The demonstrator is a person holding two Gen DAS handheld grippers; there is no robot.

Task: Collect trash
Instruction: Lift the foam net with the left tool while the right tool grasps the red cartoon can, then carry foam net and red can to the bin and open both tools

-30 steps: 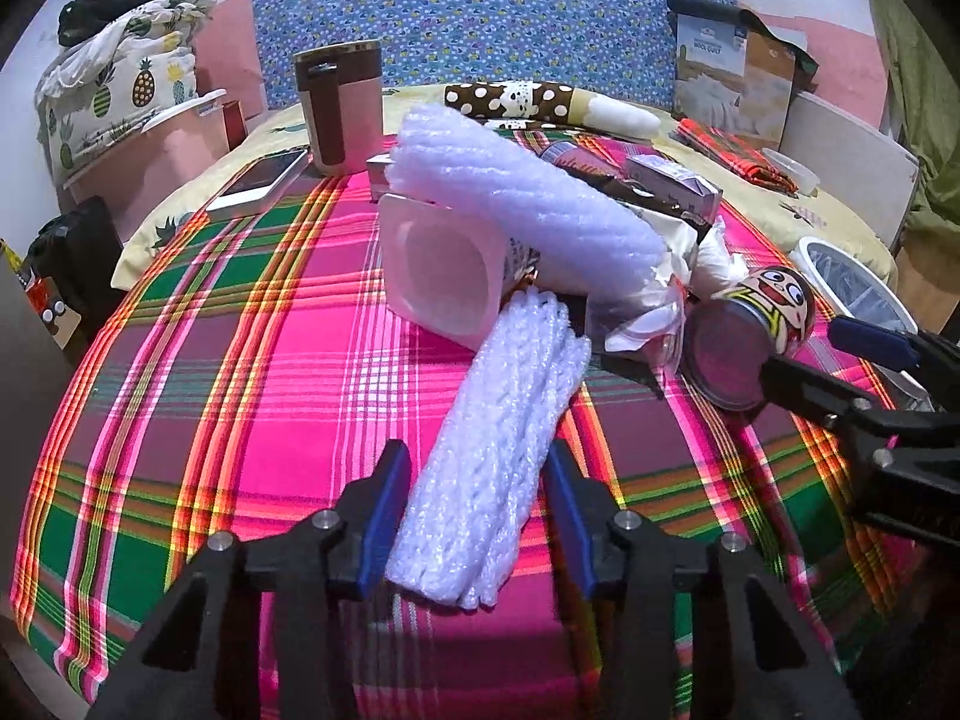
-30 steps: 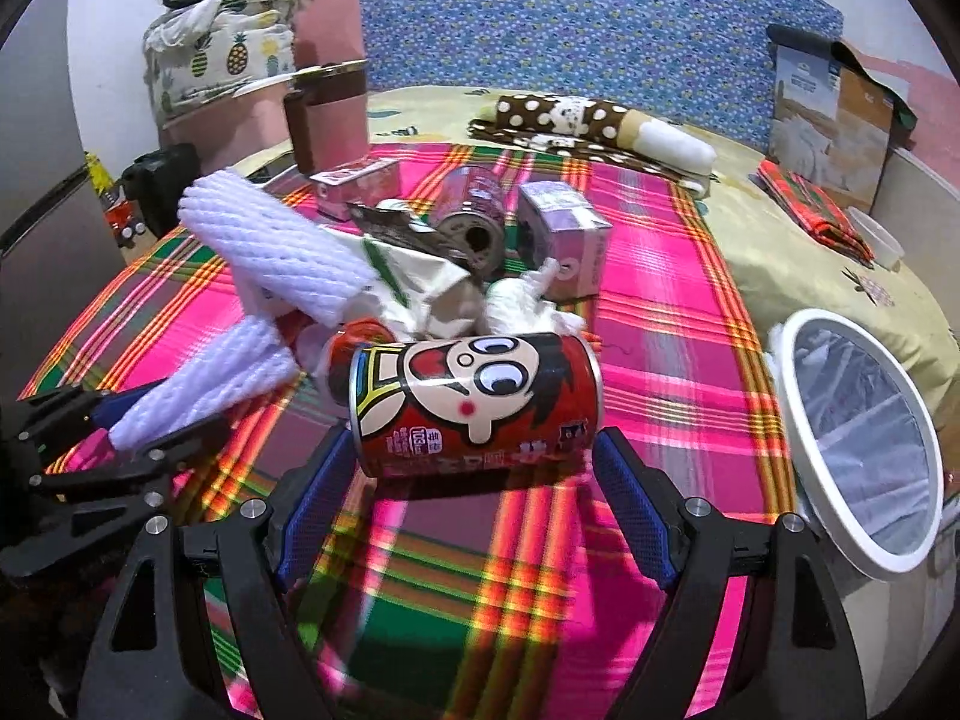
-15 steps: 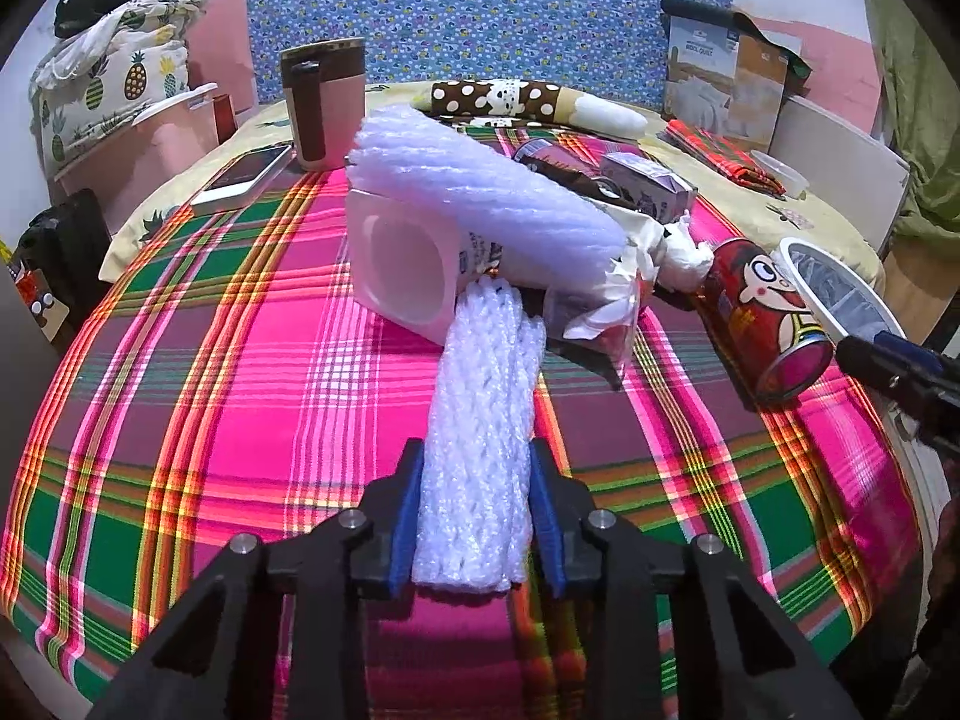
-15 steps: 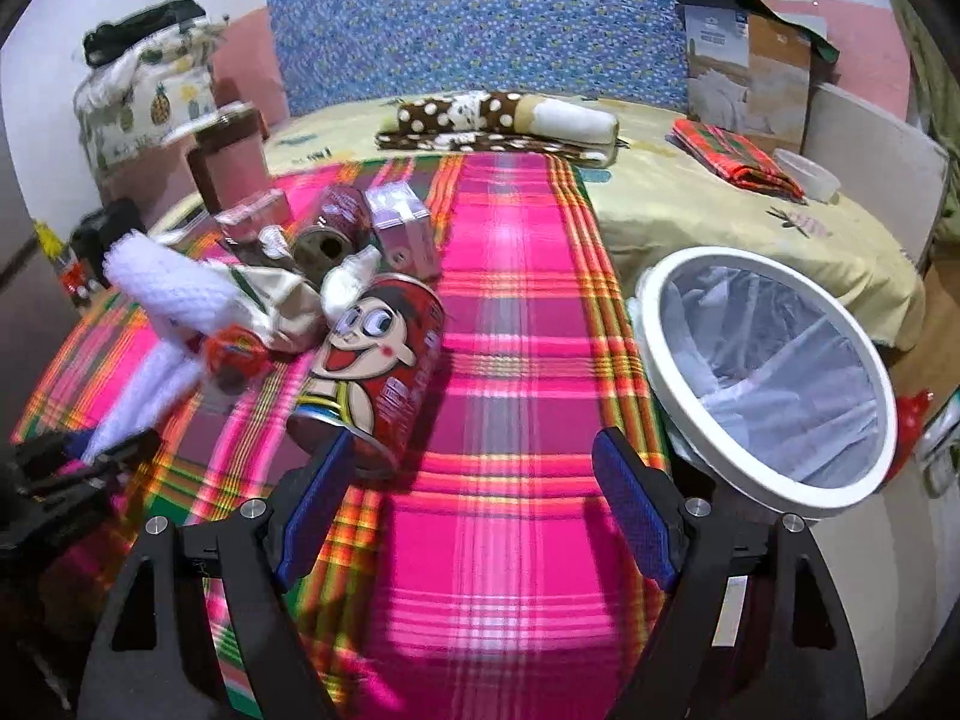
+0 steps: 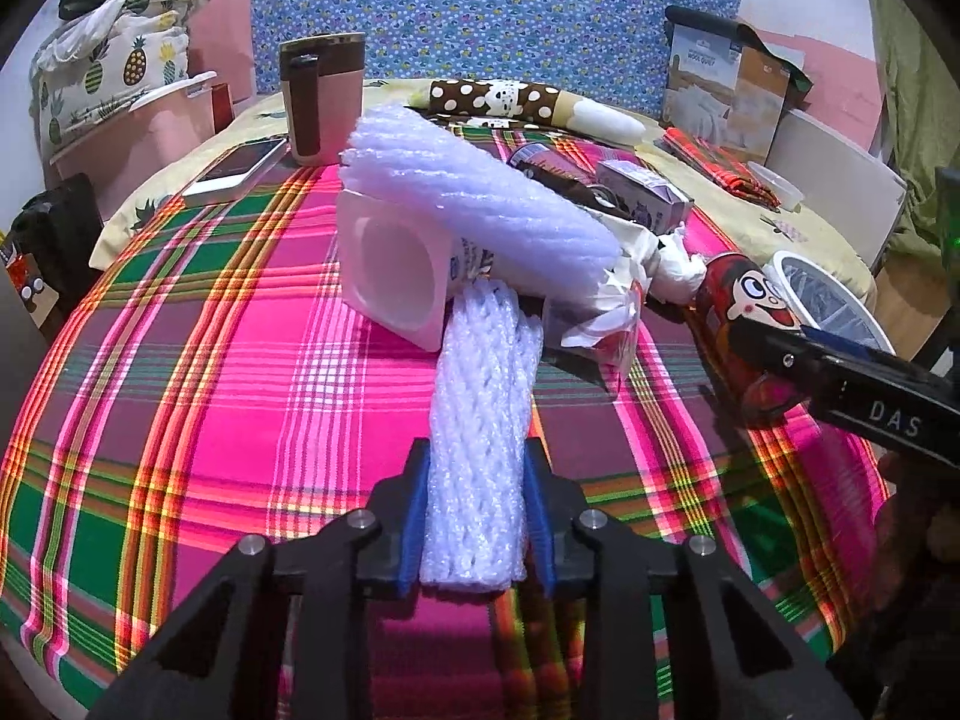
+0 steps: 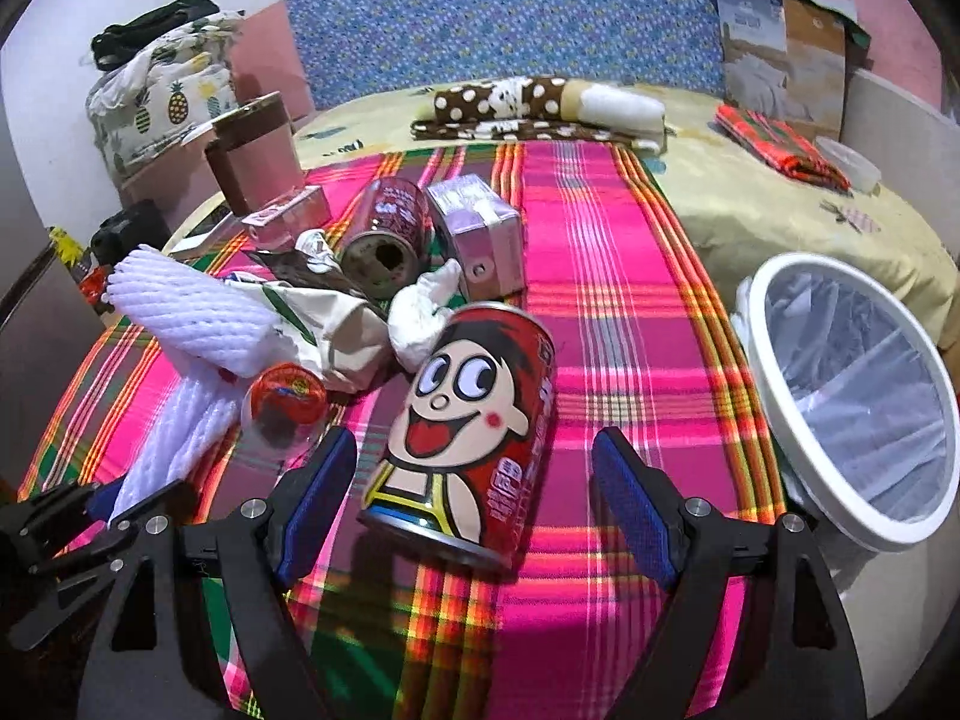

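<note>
- My left gripper (image 5: 477, 531) is closing; its blue pads press both sides of the white foam net sleeve (image 5: 480, 420), which lies on the plaid cloth (image 5: 198, 390) pointing to 12 o'clock.
- My right gripper (image 6: 474, 498) stands wide open around the red cartoon can (image 6: 474, 426), pads apart from it.
- The white-rimmed bin (image 6: 840, 396) sits at 3 o'clock of the can.
</note>
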